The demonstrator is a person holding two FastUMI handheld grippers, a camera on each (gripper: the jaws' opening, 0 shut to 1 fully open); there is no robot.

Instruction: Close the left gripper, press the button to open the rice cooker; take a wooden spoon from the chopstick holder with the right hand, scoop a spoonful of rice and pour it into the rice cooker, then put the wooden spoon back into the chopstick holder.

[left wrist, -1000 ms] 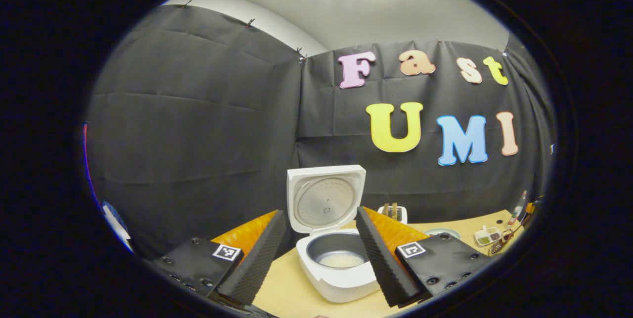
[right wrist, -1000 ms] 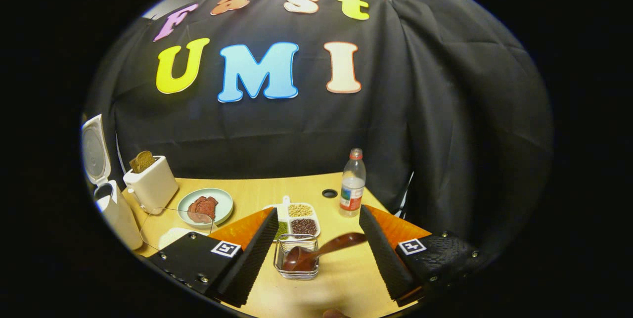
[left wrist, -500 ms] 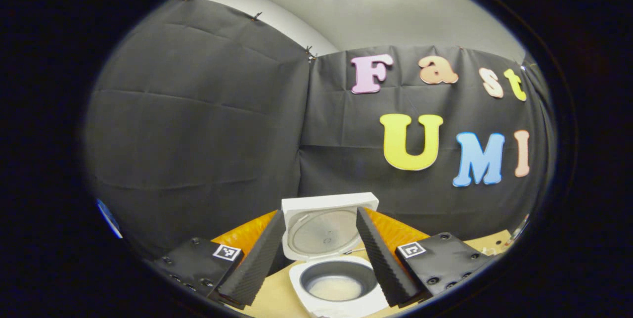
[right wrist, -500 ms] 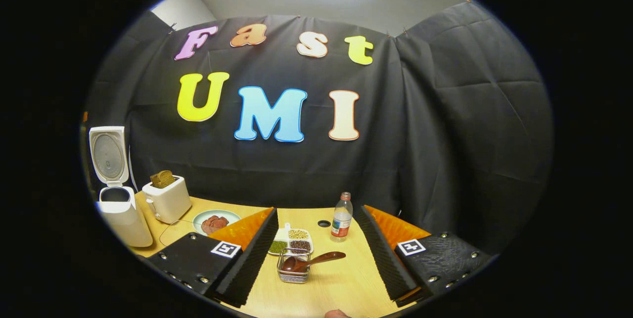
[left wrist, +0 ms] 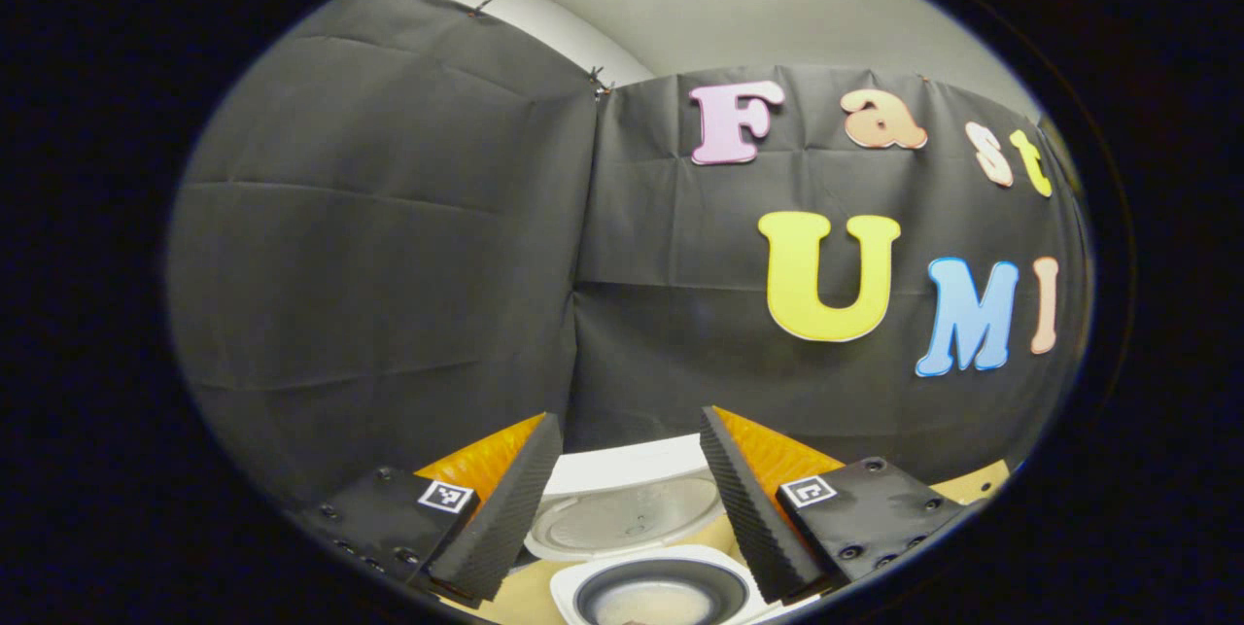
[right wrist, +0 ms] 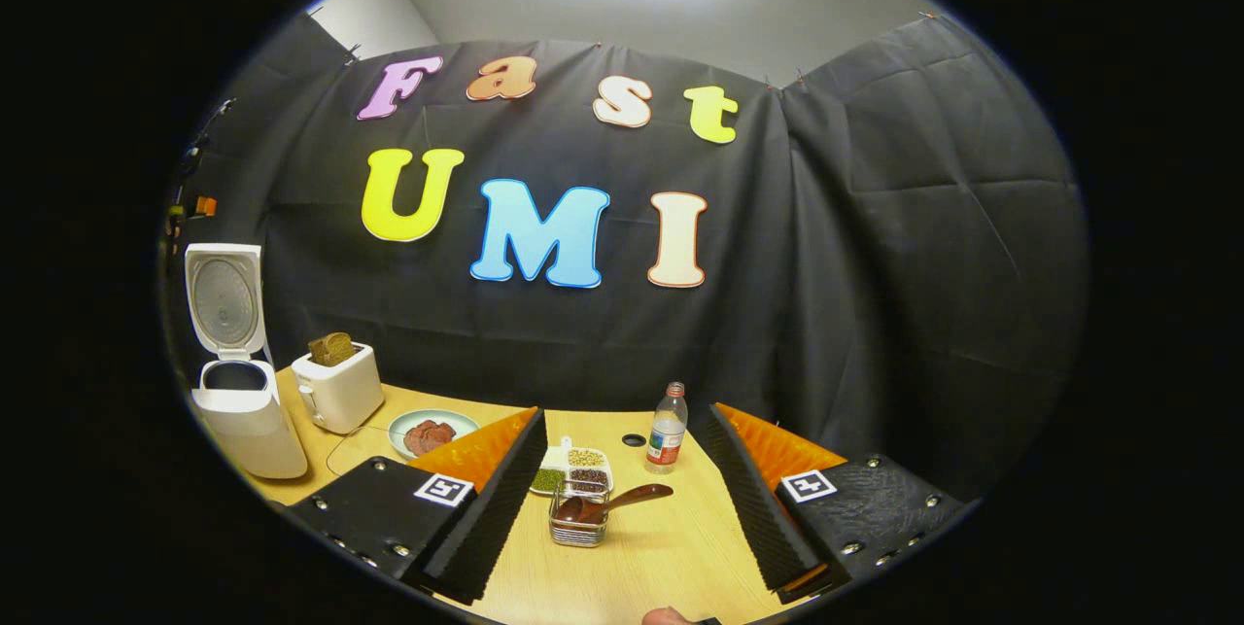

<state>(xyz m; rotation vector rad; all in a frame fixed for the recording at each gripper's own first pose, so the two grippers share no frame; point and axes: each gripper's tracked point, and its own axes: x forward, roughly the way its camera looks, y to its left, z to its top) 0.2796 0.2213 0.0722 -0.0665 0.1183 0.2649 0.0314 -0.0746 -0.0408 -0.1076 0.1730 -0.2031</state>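
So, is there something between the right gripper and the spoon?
Nothing visible. In the right gripper view, the spoon rests in the wire holder straight ahead of the open right gripper, with bare table between them. The divided dish and bottle stand behind it.

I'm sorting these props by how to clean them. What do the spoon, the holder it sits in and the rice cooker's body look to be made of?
The spoon looks like dark, smoothly finished wood: brown with a soft sheen. The holder seems to be see-through wire or clear plastic; too small to tell which. The rice cooker has a matte white shell, probably plastic, and its inner pot looks like dull grey metal.
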